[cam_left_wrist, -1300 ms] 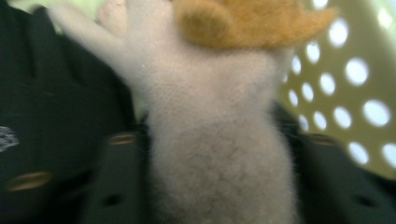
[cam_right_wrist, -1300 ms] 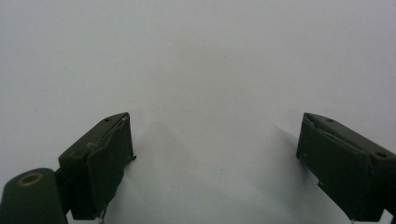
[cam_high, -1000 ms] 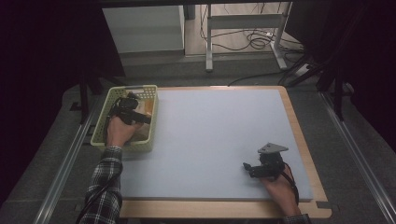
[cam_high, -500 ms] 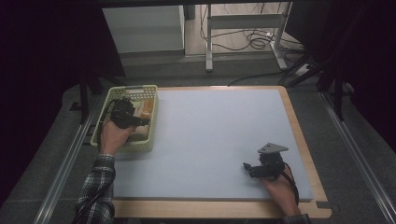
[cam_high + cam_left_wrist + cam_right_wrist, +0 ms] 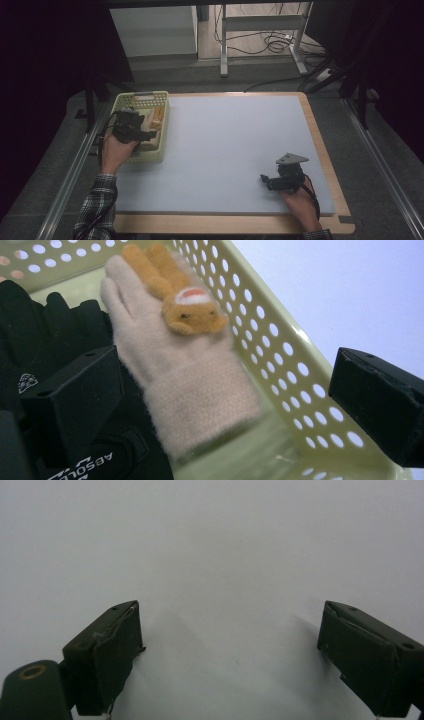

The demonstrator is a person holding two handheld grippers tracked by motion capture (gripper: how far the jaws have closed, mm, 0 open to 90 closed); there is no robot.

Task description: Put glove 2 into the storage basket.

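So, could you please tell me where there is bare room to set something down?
The pale mat is bare from the basket across to the right gripper. The basket is crowded: a pink glove and black gloves fill it, under the open left gripper.

Your left sleeve (image 5: 96,207), at the lower left of the high view, is a dark plaid with pale lines. The left claw (image 5: 131,127) you carry is black and blocky, with a black cable looping off its side. In the left gripper view its jaws are matte black blocks with small screw holes. Your right claw (image 5: 270,180), lower right, is black too, topped by a grey three-cornered plate (image 5: 291,159); a dark cable runs back along your wrist.
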